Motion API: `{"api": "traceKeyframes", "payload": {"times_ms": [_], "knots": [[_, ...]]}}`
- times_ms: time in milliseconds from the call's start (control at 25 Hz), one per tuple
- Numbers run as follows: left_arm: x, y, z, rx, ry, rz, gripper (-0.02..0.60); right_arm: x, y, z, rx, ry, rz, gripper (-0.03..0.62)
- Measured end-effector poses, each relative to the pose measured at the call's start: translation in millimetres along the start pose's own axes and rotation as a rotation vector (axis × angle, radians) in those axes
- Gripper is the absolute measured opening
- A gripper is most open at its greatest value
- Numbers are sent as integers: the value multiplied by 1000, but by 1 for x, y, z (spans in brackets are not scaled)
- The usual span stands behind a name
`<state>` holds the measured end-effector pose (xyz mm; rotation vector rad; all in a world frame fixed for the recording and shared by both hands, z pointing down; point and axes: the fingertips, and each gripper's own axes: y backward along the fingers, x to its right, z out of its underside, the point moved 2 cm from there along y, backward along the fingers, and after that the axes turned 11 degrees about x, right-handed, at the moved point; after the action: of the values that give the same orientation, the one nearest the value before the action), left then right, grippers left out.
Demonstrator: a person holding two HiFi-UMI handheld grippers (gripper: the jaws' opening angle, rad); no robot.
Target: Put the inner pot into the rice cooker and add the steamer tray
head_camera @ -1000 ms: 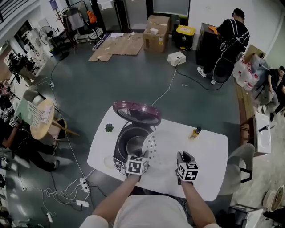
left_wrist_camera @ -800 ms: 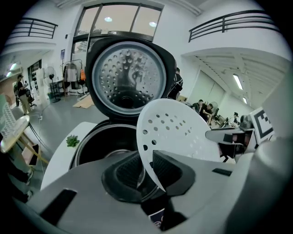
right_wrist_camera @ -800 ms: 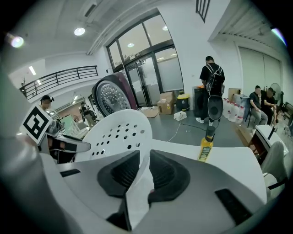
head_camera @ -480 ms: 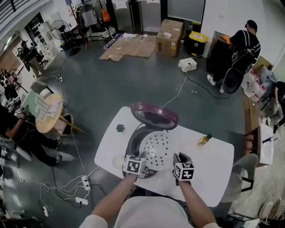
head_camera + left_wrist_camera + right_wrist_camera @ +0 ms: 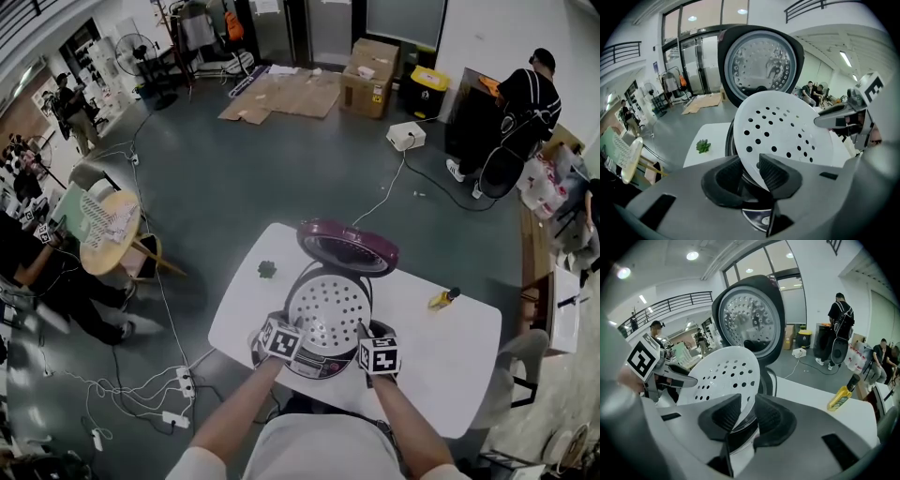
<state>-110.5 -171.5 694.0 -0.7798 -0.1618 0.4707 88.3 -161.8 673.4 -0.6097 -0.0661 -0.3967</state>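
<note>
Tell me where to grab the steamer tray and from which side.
Take the steamer tray by its thin outer rim, at two spots on the near edge, coming from the person's side. It is a shallow perforated disc lying over the opening of the rice cooker, and the raised lid blocks the far side.

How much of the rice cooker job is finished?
Nearly all, it seems. The steamer tray lies over the open rice cooker, hiding whether the pot is inside. The left gripper and right gripper have just been opening their jaws, with the tray's rim between them. Left to do: let go and pull away.
</note>
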Motion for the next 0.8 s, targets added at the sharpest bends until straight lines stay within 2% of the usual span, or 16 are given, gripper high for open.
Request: {"api": "traceKeyframes", "payload": {"times_ms": [400,800], "knots": [[-15,-25,18,-113,-199,-15,156,-9,-22,23,-82,67,51,121],[-22,-41,25,-158,-268,-14,173,-11,-34,30,-184,190,90,148]]}}
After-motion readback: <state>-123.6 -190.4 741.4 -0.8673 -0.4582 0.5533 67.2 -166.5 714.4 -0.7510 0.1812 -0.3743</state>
